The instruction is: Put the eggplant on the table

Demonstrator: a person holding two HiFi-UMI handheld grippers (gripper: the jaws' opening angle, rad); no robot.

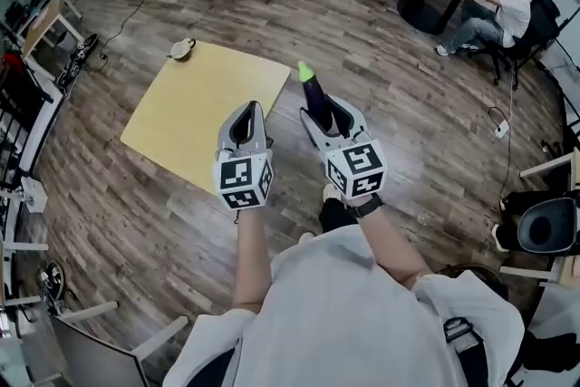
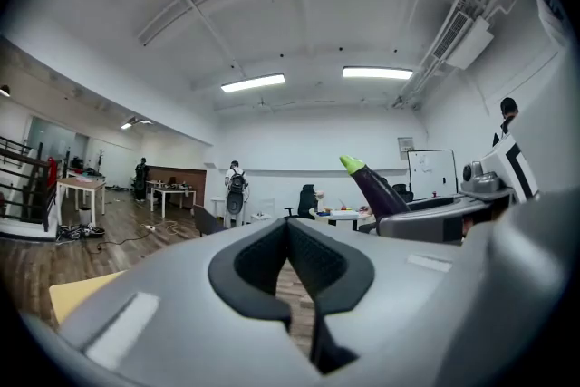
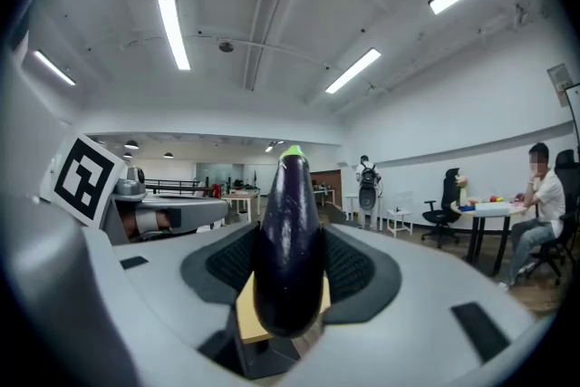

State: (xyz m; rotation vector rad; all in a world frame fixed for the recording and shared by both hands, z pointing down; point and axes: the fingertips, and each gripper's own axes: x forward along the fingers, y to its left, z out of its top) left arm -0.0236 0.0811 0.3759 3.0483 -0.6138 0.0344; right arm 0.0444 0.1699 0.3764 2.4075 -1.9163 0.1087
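While the eggplant (image 3: 288, 240) is sitting upright between the jaws of the right gripper (image 1: 326, 111), those jaws are standing wide and pressing their ribbed pads against its thick lower body from both sides, with the green cap pointing up and away from the person; in the head view it is hanging above the wooden floor, just beside the near right edge of the yellow table (image 1: 190, 104) and not yet over the top; the left gripper (image 1: 245, 109) is travelling alongside with nothing in it, its jaw tips meeting; a small rounded object (image 1: 182, 49) is resting at the table's far corner, well apart from both grippers; judging by the glossy dark skin, the eggplant is probably going to feel smooth and somewhat slippery, fairly firm and not heavy, so the broad lower part is looking like the sensible place to hold, since the taper towards the cap is offering the pads less to bear on; being rounded, it is likely going to tip and roll once released, so laying it on its side near the table's middle is seeming safer.
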